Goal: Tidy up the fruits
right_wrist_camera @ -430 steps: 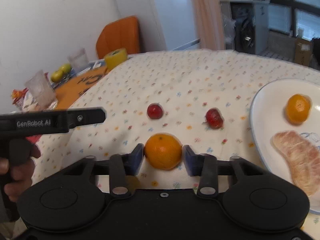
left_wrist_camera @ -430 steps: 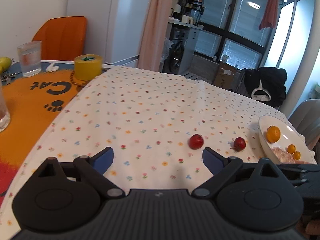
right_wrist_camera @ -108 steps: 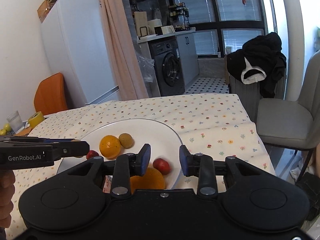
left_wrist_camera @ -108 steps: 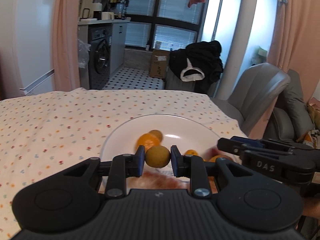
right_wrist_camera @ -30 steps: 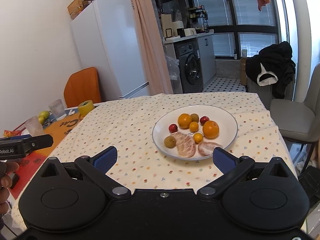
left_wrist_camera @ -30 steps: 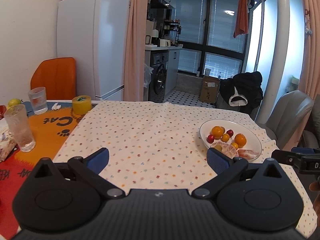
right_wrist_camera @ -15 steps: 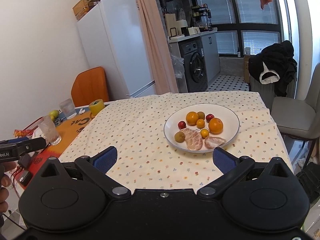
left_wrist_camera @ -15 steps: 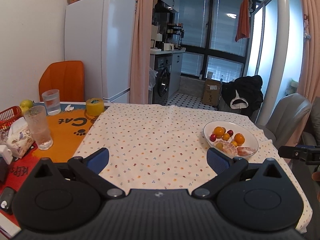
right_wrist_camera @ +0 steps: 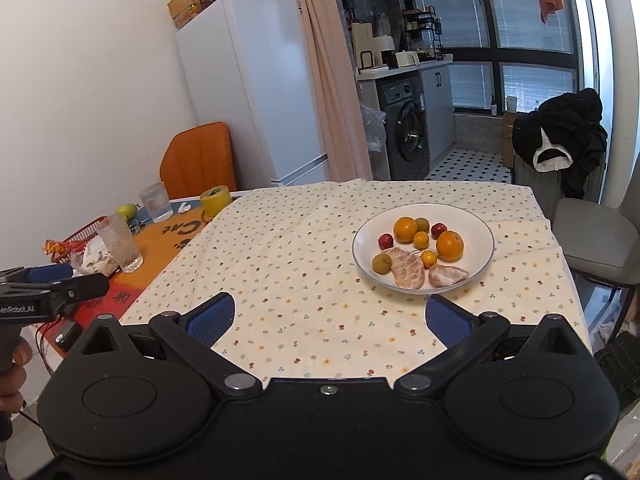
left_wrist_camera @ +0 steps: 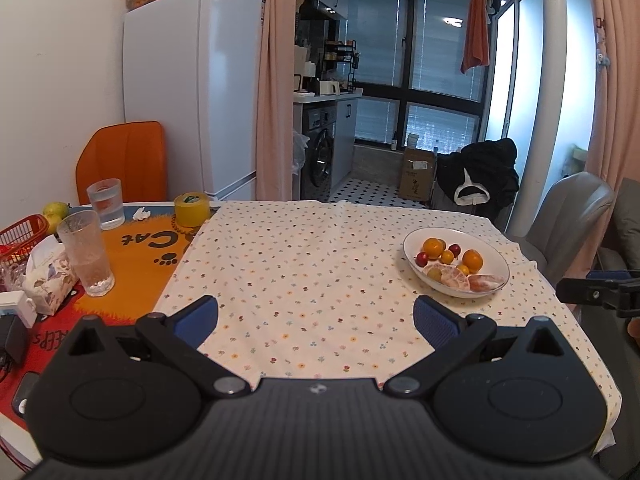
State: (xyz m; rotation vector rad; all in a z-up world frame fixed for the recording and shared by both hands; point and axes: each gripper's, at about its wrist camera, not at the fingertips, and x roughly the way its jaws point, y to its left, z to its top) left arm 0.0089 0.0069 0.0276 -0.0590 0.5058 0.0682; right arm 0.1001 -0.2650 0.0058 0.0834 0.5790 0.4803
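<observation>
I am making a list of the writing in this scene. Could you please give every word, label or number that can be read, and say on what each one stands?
"Cat": orange mat, seen upside down.
"enRobot.AI": side of left gripper, first letter cut off by the picture edge.
"KEEP" and a few more letters: red part of the mat, only partly legible.
Cardboard box label: too small to read.
Snack wrapper print: blurred.
</observation>
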